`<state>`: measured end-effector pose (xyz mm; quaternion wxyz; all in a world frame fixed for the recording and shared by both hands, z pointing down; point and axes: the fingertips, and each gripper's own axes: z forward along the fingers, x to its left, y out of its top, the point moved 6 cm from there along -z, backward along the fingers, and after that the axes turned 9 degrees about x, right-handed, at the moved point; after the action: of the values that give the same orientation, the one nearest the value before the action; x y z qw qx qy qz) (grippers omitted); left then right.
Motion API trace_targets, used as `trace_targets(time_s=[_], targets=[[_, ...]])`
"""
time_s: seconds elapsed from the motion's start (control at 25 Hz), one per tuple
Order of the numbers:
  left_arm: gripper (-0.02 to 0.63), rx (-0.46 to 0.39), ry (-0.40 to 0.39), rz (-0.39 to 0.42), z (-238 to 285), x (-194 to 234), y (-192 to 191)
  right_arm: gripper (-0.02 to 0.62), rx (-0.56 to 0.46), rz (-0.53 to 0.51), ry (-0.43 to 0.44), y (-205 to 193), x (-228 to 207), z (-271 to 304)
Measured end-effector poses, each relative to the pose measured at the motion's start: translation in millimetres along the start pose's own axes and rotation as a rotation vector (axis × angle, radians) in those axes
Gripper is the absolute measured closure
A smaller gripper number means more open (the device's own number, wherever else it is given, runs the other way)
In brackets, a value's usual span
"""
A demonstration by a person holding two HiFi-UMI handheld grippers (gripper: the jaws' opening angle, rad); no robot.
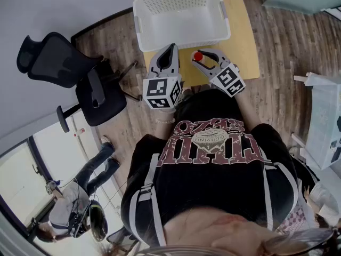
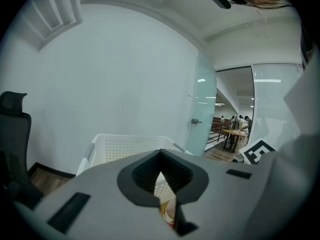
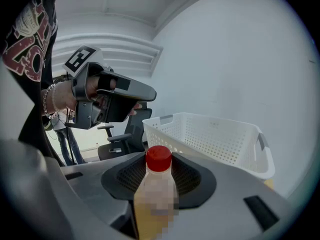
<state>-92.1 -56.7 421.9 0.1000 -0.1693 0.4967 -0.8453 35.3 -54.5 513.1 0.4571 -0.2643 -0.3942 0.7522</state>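
Note:
My right gripper (image 1: 202, 57) is shut on a clear bottle (image 3: 156, 194) of yellowish liquid with a red cap (image 1: 197, 56). The bottle stands upright between the jaws in the right gripper view. My left gripper (image 1: 169, 49) hangs just to its left, jaws drawn together to a thin slit; something tan shows low in that slit, too small to tell what. Both point at a white perforated basket (image 1: 186, 36) on a wooden table (image 1: 246, 41), a short way ahead. The basket (image 2: 120, 146) looks empty inside. The left gripper (image 3: 112, 96) also shows in a hand in the right gripper view.
A black office chair (image 1: 80, 79) stands left of the table on the wood floor. Another person (image 1: 80, 196) is at the lower left. A white shelf unit (image 1: 325, 121) is at the right. A glass door (image 2: 205, 109) lies beyond the basket.

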Motion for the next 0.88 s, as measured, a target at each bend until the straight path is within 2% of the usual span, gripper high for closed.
trace_targets(time_s=[0.4, 0.88], targets=[[0.561, 0.001, -0.015, 0.009, 2, 0, 3, 0.428, -0.008, 0.018, 0.015, 5, 1, -3], [0.561, -0.005, -0.029, 0.017, 9, -6, 7, 0.42, -0.085, 0.024, 0.0, 25, -10, -30]])
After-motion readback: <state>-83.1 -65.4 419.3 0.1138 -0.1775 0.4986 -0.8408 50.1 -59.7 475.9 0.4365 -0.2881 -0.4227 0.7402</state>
